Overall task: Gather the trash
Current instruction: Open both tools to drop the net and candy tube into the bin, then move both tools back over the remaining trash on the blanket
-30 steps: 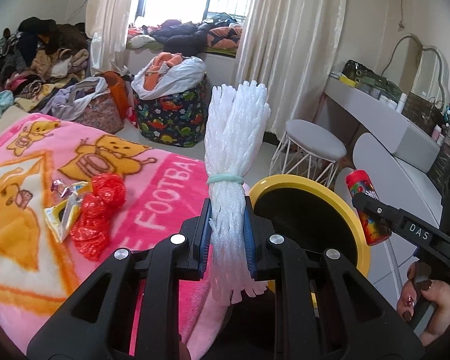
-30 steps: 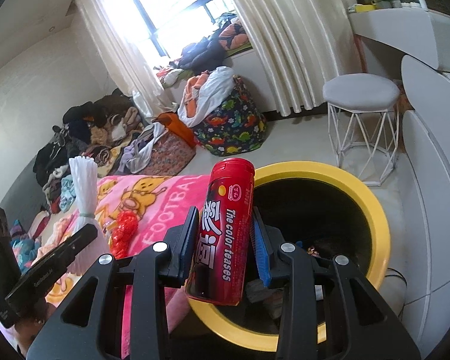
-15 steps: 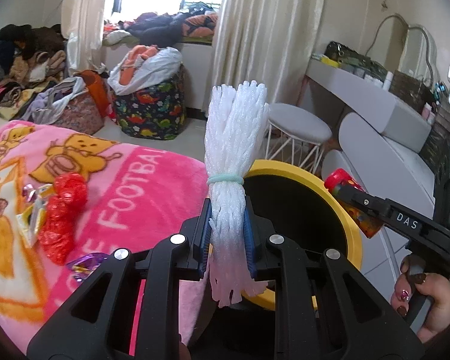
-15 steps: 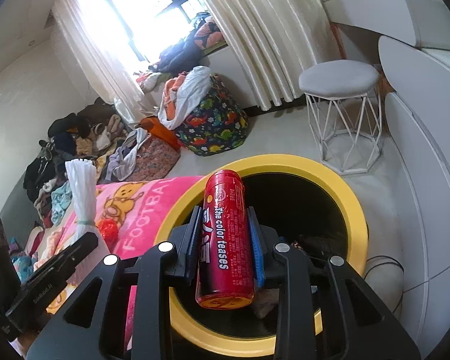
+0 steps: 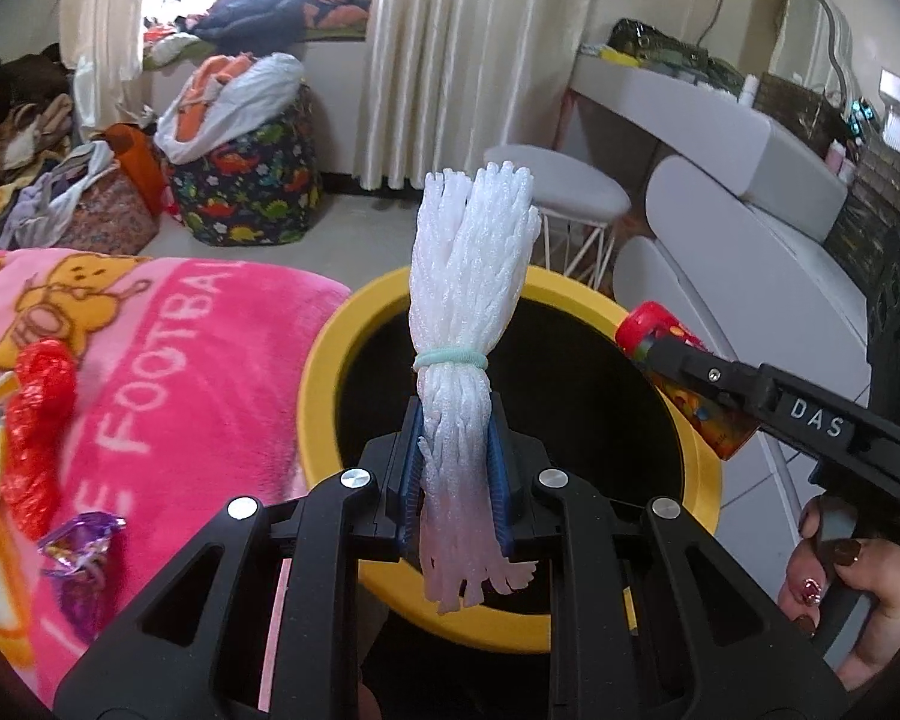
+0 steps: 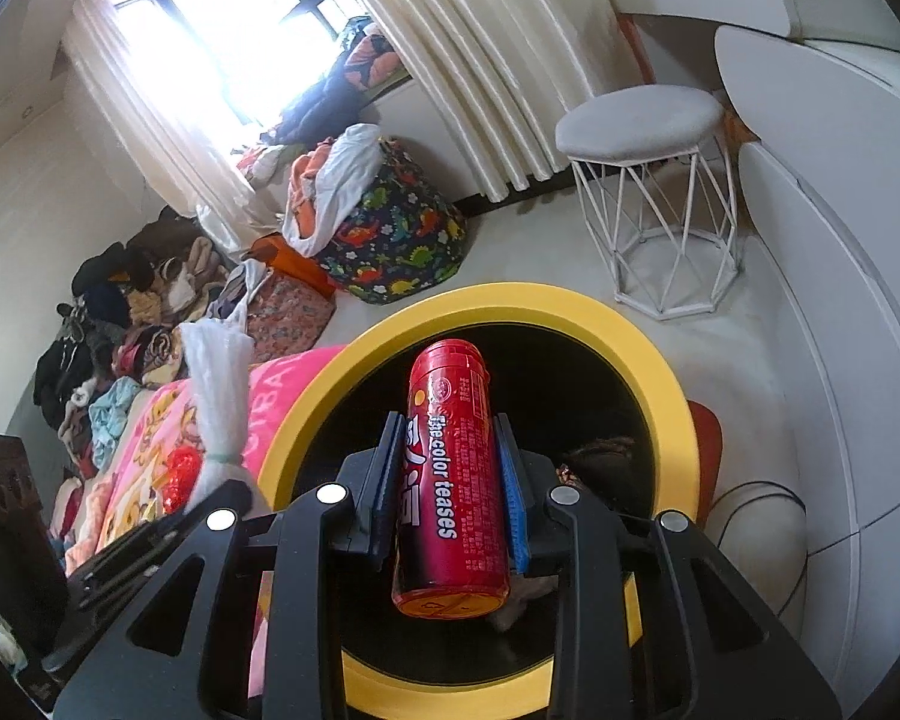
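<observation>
My left gripper (image 5: 453, 468) is shut on a white foam net bundle (image 5: 468, 300) tied with a pale green band, held upright over the yellow-rimmed black bin (image 5: 354, 324). My right gripper (image 6: 450, 480) is shut on a red candy tube (image 6: 450, 480) labelled "the color teases", held over the same bin (image 6: 648, 348). In the left wrist view the right gripper (image 5: 672, 354) reaches in from the right with the tube (image 5: 654, 321) above the bin's far rim. In the right wrist view the foam bundle (image 6: 219, 390) stands at the left.
A pink cartoon blanket (image 5: 168, 360) lies left of the bin, with red plastic netting (image 5: 36, 396) and a purple wrapper (image 5: 81, 546) on it. A white stool (image 6: 648, 180), dinosaur-print bag (image 6: 390, 240), clothes piles and a white dresser (image 5: 750, 192) stand beyond. Some trash lies inside the bin (image 6: 594, 456).
Both grippers have moved forward and down over the bin's mouth, each still holding its item. The blanket has slid toward the left of the left wrist view.
</observation>
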